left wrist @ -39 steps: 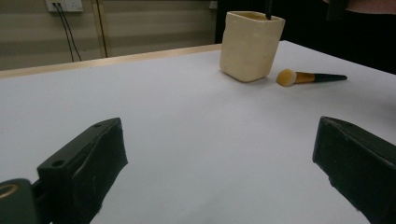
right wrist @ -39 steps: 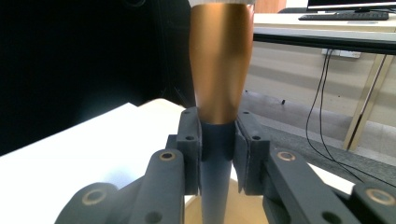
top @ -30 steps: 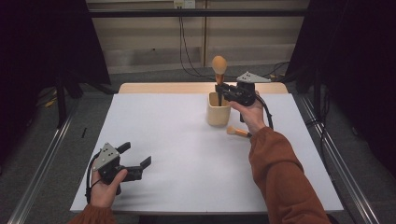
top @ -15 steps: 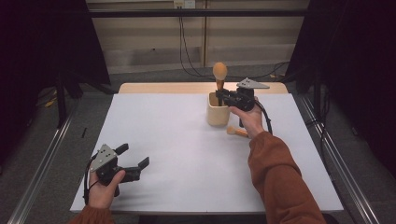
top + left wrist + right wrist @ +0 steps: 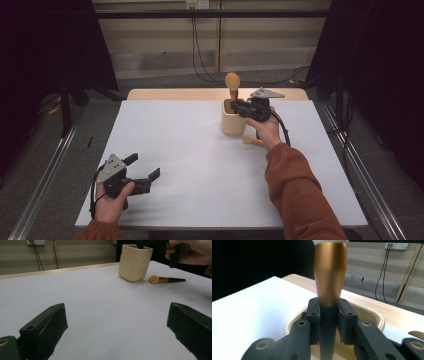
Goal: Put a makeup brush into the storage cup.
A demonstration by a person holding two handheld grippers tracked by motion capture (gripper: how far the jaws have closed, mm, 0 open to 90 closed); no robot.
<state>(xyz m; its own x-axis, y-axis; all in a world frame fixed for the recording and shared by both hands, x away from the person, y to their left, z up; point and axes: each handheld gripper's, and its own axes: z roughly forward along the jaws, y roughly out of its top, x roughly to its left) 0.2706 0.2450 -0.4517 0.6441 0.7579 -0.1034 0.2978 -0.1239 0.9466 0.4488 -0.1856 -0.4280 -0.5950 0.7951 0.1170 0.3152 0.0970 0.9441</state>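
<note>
We had the right gripper (image 5: 328, 315) clamped on the upright brush (image 5: 329, 277), its handle inside the cup (image 5: 232, 120). Letting go off-centre could have tipped the cup. Our left gripper (image 5: 145, 176) rested open, well apart.

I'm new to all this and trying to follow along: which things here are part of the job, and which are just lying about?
In use:
- right gripper, shut on the upright brush
- cream cup the brush stands in

Lying about:
- second brush, flat on the table beside the cup
- left gripper, open, holding nothing
</note>
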